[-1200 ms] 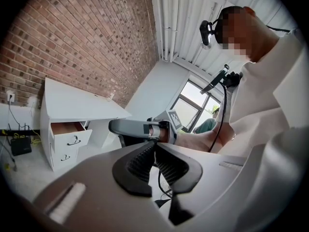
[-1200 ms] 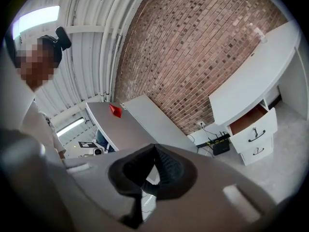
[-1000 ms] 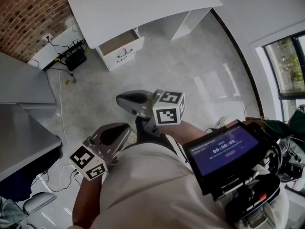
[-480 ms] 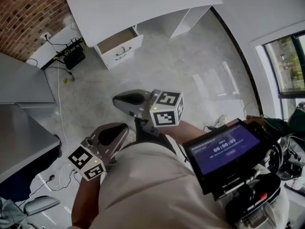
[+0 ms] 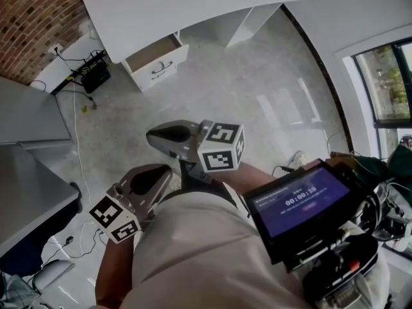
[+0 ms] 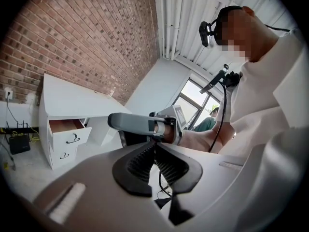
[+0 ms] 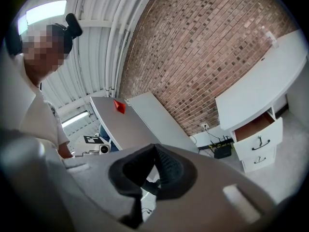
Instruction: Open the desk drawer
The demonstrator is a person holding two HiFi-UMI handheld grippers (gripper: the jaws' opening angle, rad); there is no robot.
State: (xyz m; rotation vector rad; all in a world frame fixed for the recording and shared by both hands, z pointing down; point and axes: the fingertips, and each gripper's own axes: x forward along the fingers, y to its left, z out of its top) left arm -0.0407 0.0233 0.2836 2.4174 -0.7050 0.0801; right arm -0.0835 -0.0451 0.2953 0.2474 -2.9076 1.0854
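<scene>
The white desk point(image 5: 187, 5) stands far off at the top of the head view. Its top drawer point(image 5: 154, 53) is pulled partly out and shows a brown inside; the drawer below it is closed. Both grippers hang close to the person's body, well away from the desk. The left gripper point(image 5: 164, 172) is shut with nothing in it. The right gripper point(image 5: 154, 134), just above it, is also shut and empty. The left gripper view shows the open drawer point(image 6: 70, 131) at the left and the right gripper point(image 6: 133, 123) across the middle. The right gripper view has the drawer point(image 7: 258, 127) at its right edge.
A black box point(image 5: 95, 78) with cables lies on the floor left of the desk, by the brick wall. Grey tables point(image 5: 32, 118) line the left side. A screen with a timer point(image 5: 296, 201) hangs at the person's chest. Bare grey floor point(image 5: 244, 102) lies between the grippers and the desk.
The desk has slid slightly up and left in the head view. Both grippers stay shut and have shifted a little left with the body.
</scene>
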